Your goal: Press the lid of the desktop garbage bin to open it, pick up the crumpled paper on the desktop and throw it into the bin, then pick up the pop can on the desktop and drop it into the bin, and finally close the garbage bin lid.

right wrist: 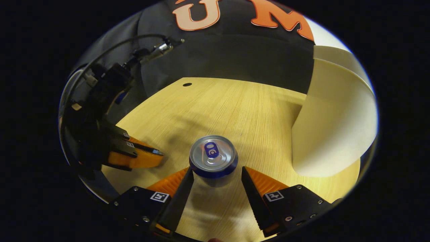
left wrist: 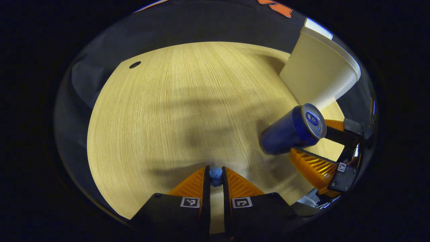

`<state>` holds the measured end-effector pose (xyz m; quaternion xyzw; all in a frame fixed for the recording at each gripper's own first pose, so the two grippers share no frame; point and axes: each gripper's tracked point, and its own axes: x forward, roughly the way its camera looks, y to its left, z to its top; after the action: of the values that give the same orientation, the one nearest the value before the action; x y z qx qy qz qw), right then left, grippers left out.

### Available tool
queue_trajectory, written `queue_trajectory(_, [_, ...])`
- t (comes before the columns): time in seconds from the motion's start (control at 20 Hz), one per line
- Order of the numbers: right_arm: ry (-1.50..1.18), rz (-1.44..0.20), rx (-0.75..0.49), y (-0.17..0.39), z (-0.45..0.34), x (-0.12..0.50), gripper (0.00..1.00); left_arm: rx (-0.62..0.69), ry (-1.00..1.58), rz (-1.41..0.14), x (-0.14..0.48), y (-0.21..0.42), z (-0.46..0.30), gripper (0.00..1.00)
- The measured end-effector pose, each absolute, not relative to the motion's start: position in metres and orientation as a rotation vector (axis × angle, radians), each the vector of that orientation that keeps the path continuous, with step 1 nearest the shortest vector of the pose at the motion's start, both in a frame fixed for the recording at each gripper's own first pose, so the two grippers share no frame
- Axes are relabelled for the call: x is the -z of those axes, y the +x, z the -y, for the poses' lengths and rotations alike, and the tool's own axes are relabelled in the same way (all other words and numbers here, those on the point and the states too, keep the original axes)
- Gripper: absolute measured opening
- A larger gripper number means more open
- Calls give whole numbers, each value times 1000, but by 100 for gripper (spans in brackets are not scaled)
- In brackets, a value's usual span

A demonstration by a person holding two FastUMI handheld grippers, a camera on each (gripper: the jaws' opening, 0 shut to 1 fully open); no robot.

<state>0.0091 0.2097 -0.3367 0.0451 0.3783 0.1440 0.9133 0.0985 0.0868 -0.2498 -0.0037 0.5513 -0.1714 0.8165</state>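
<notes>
Pale wood-grain counter (right wrist: 255,111), dark booth cloth behind it

Right claw (right wrist: 216,179): jaws apart, one finger on each side of the pop can (right wrist: 213,155), which stands upright on the counter with its pull-tab top toward the camera. Whether the fingers already touch the can's wall I cannot tell; the gap looks slightly wider than the can. In the left gripper view the same can (left wrist: 292,130) sits between that claw's fingers, off to the right.

Left claw (left wrist: 216,177): jaws nearly together, pinching a small blue scrap (left wrist: 215,176) at the tips. Hanging low over bare counter, well apart from the can.

Garbage bin (right wrist: 336,121): cream body, just beyond the can to the right. Its top edge (left wrist: 331,43) runs out of view, so lid open or closed cannot be told.

Step in hand, by my reading: the can pickup. Next move calls for closing squarely on the can's wall, lifting straight, then carrying right over the bin mouth
</notes>
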Motion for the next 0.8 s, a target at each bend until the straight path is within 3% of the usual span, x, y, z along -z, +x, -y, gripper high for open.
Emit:
queue_trajectory(0.05, [92, -783, -300, 13, -214, 340, 88, 361, -10, -1170, 247, 103, -95, 20])
queue_trajectory(0.25, [118, -804, -302, 18, -217, 345, 88, 347, -30, -1161, 223, 108, -114, 21])
queue_trajectory(0.45, [150, -811, -290, 17, -214, 340, 80, 354, -40, -1148, 209, 112, -122, 20])
queue_trajectory(0.8, [169, -806, -218, 18, -204, 326, 80, 404, -40, -1095, 196, 108, -156, 21])
